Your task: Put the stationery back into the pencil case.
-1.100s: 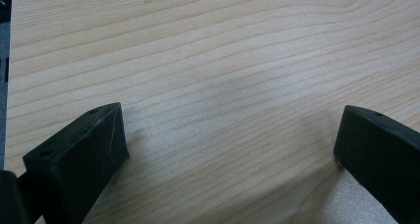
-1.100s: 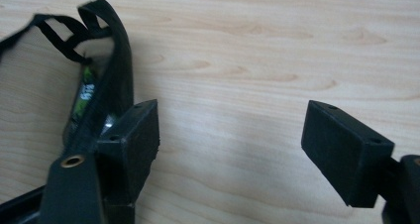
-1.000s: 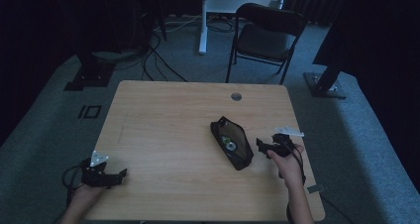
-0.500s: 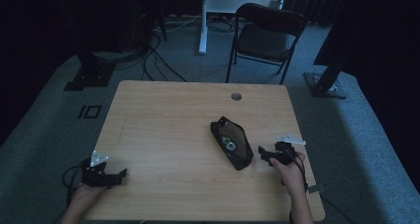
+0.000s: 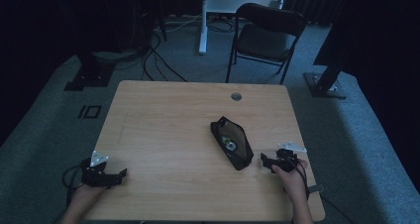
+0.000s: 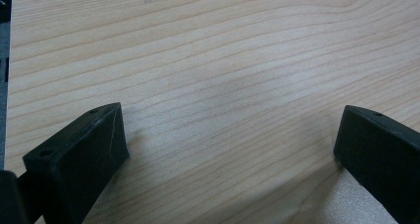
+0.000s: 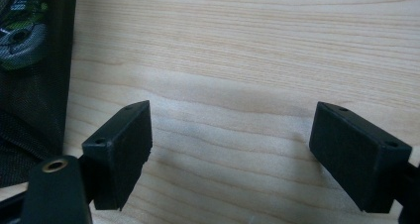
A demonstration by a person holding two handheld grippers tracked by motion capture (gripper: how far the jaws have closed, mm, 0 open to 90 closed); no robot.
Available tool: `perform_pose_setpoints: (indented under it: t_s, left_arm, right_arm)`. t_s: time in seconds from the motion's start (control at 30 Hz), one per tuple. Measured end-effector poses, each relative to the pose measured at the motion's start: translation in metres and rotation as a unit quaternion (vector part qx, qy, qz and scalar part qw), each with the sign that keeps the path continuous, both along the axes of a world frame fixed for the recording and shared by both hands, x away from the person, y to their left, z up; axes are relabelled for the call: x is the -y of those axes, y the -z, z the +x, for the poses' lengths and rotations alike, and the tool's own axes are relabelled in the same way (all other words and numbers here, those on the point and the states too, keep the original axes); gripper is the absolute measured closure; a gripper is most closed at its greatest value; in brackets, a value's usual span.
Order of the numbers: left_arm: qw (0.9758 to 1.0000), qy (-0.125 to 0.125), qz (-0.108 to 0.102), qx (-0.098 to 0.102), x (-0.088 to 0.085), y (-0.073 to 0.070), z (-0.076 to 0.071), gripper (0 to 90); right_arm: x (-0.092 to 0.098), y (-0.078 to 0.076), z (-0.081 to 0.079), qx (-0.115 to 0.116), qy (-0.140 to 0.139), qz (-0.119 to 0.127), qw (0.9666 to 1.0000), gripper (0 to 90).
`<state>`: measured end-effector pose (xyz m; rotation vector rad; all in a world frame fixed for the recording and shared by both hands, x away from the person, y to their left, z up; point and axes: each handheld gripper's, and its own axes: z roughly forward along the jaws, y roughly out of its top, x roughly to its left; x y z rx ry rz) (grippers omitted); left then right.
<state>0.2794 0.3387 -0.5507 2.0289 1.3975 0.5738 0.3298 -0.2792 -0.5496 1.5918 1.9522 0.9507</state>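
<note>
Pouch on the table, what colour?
Black mesh pouch; the mesh shows best in the right gripper view.

Matt pale wood-grain table [image 5: 163, 130]; black mesh cloth pouch [image 5: 233, 143].

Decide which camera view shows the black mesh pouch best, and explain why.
The high view: the whole black mesh pouch lies on the table, its outline complete. The right gripper view catches just its mesh edge at the left. The left gripper view looks at bare wood.
</note>
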Motion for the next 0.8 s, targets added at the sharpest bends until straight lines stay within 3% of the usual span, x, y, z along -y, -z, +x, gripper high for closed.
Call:
perform_pose_setpoints:
  t_s: [0.37,0.47,0.8]
  left_arm:
    - [1.0000,0.000,0.000,0.000,0.0000,0.0000,0.0000,0.0]
    - [1.0000,0.000,0.000,0.000,0.0000,0.0000,0.0000,0.0]
    - [1.0000,0.000,0.000,0.000,-0.0001,0.0000,0.0000,0.0]
  right_arm:
    - [-0.0042,0.0028,-0.0032,-0.004,0.010,-0.022,0.9997,13.6]
    - [-0.0060,0.0032,-0.0033,-0.004,0.010,-0.039,0.9992,13.4]
    - [-0.0063,0.0032,-0.0042,-0.006,0.022,-0.038,0.9990,13.0]
